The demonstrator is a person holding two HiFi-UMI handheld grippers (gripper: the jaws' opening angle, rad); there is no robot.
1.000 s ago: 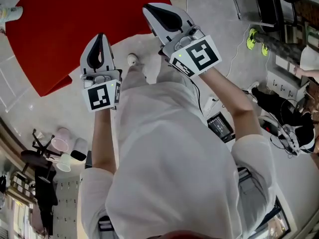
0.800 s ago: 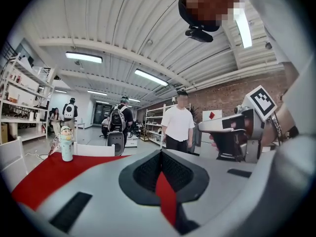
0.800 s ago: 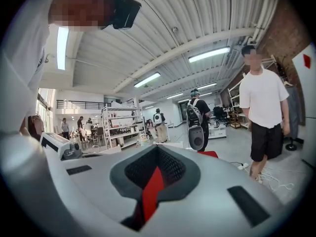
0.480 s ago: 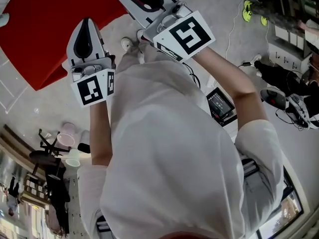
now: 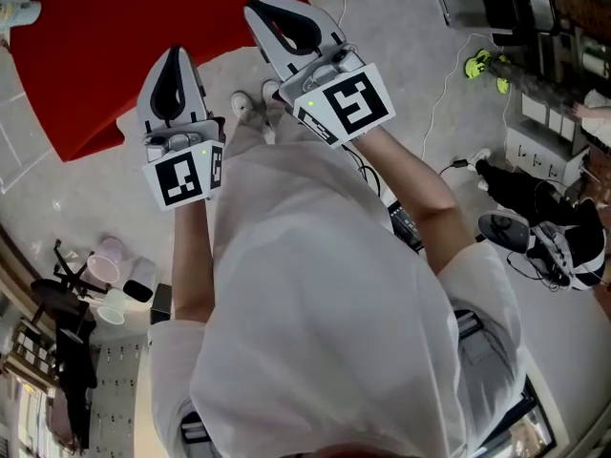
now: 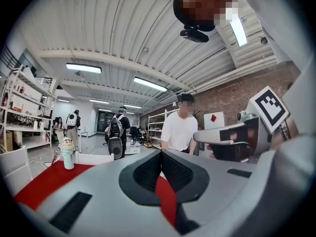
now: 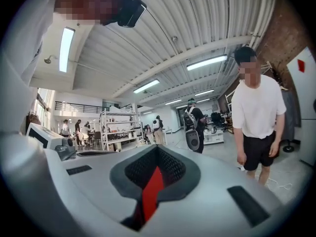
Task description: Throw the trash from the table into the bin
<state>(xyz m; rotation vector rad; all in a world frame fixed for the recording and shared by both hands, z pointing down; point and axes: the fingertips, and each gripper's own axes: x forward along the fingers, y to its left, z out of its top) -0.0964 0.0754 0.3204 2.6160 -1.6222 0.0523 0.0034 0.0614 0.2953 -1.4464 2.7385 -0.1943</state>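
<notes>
Fingers pressed tight together on the left gripper (image 6: 161, 151), black pads meeting along one seam with nothing caught between them. Same story on the right gripper (image 7: 157, 146): pads closed flat against each other, empty. Through the slot under each pair of pads I see only a sliver of red.

That red is the table (image 5: 86, 55), which fills the upper left of the head view. Both grippers are held out level in front of the wearer's white shirt (image 5: 315, 294), side by side and apart, the right one reaching a bit further forward. Their tips show against the table's near edge; whether they hang over the top or just short of it, I can't tell.

From the left gripper view a small figure-topped bottle (image 6: 67, 153) stands upright on the red top, off to the left. I can't make out any trash on the part of the table that shows.

Down on the grey floor (image 5: 430, 84), at the wearer's left, a few pale tubs (image 5: 110, 260) sit together, well apart from the table; whether one of them is the bin is unclear.

A bystander (image 7: 256, 112) in a white tee stands off to the right.
</notes>
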